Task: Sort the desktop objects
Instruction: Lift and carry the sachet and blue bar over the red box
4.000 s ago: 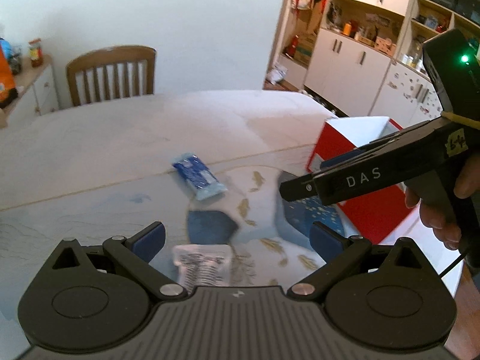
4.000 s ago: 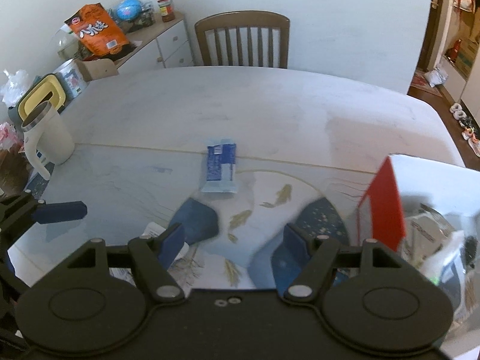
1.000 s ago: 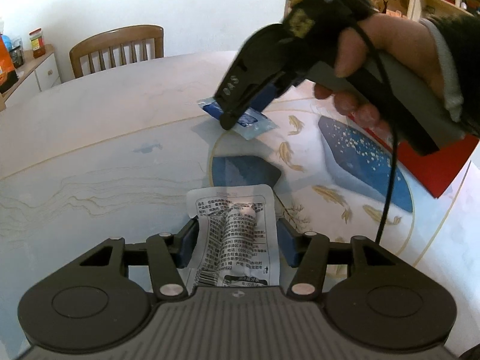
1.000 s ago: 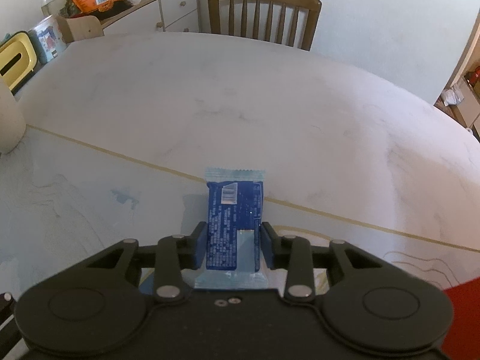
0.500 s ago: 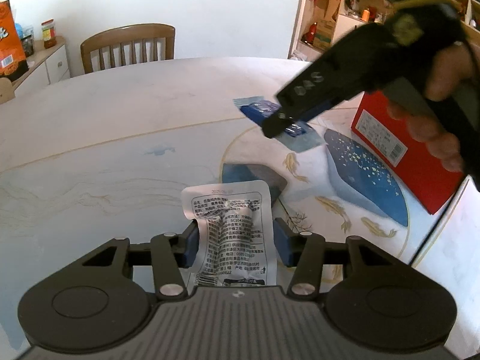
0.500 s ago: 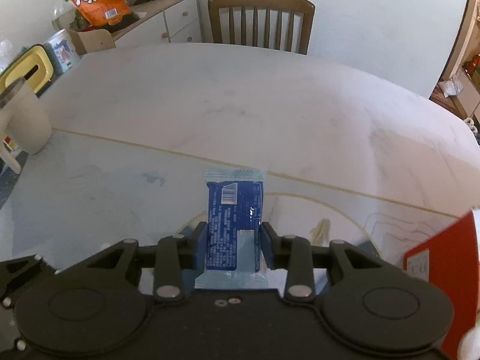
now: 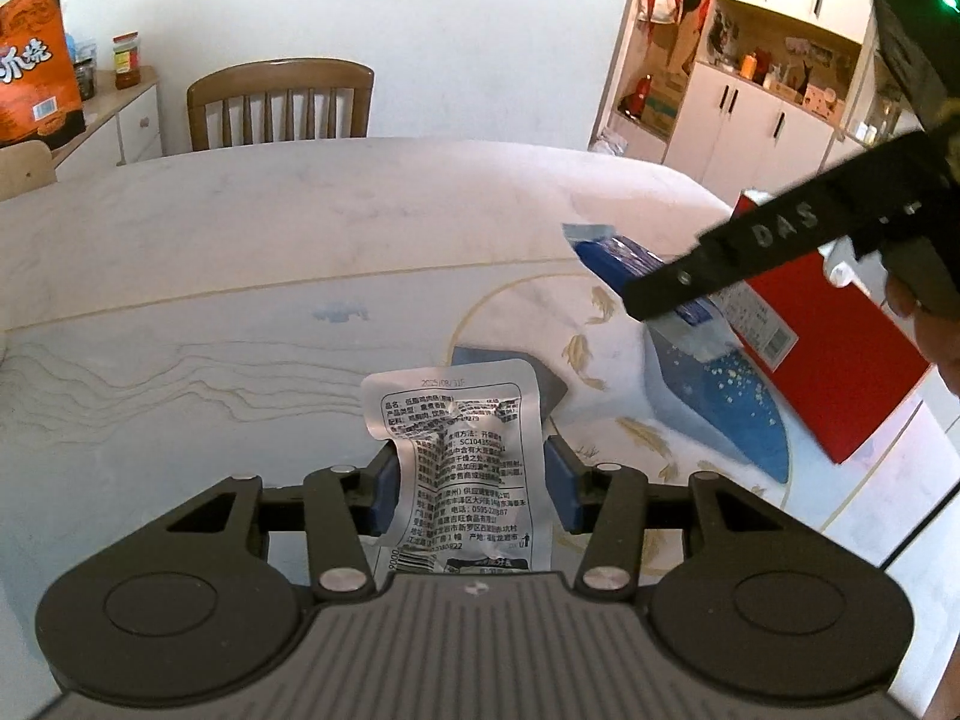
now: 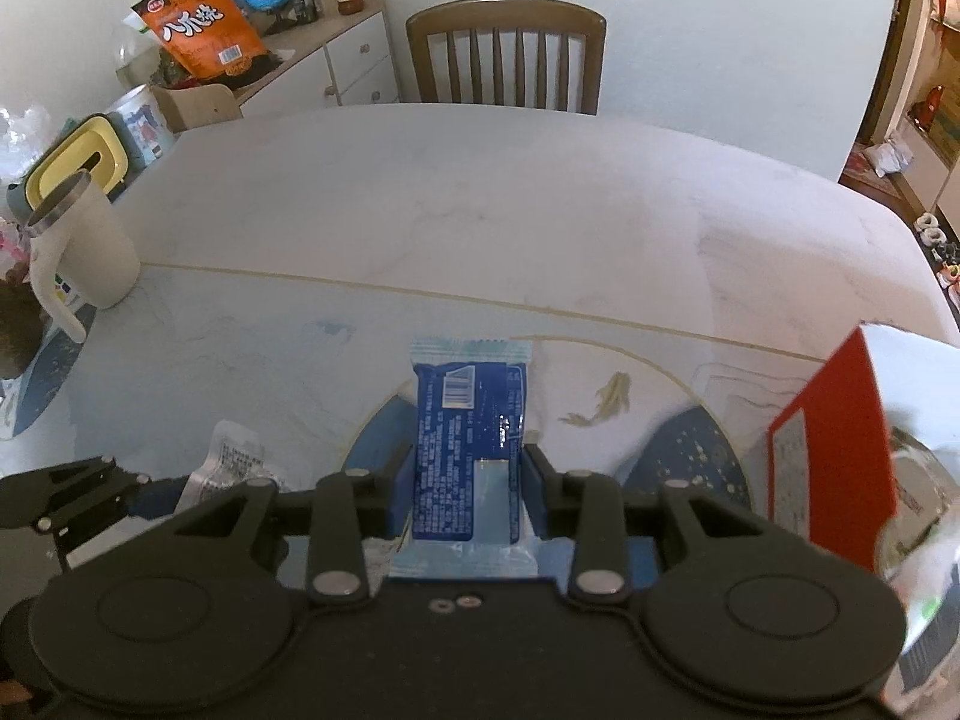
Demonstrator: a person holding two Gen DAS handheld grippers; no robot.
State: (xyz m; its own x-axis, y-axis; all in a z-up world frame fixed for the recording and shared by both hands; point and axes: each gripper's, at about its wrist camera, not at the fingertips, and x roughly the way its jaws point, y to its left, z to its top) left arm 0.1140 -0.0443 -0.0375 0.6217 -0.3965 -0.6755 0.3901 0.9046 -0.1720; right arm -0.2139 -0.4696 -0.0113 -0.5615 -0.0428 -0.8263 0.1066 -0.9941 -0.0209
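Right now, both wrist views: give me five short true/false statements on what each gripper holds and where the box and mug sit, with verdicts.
1. The left gripper is shut on the silver foil pouch with black print. True.
2. The right gripper is open and holds nothing. False: it is shut on the blue plastic snack packet.
3. The red cardboard box sits to the right gripper's right. True.
4. The cream mug with handle lies tipped over. False: it stands upright.
5. The blue packet lies flat on the table. False: held up above it.
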